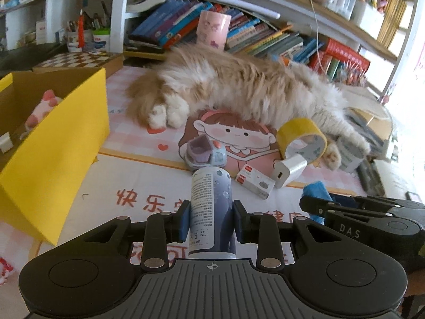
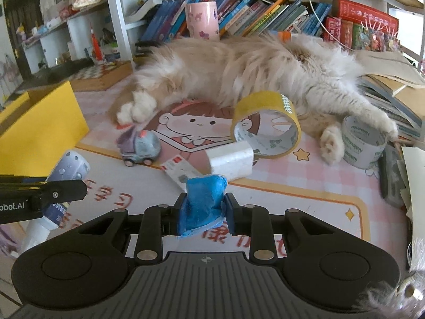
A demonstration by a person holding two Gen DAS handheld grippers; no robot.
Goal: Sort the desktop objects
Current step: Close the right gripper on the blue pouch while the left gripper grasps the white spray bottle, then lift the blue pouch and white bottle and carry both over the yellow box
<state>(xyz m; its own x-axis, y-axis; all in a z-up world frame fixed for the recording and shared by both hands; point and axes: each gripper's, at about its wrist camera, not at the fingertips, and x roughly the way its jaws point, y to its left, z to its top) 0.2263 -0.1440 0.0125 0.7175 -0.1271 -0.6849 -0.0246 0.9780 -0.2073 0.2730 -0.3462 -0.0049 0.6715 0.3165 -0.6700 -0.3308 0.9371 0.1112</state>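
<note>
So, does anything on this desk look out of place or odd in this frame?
Yes: a fluffy cat lies stretched across the desk mat, right among the things to sort. One paw rests by the toy car, another by the clear tape roll. The yellow tape roll stands on edge against its belly.

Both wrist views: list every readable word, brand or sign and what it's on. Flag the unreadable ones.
"DAS": on the right gripper's arm, left wrist view.
"obot.AI", start cut off: on the left gripper's arm, right wrist view.
"快乐": red print on the desk mat; the remaining characters are covered or blurred.
Bottle label: too small.
Clear tape roll print, yellow tape roll edge print, small white box, book spines: blurred.
</note>
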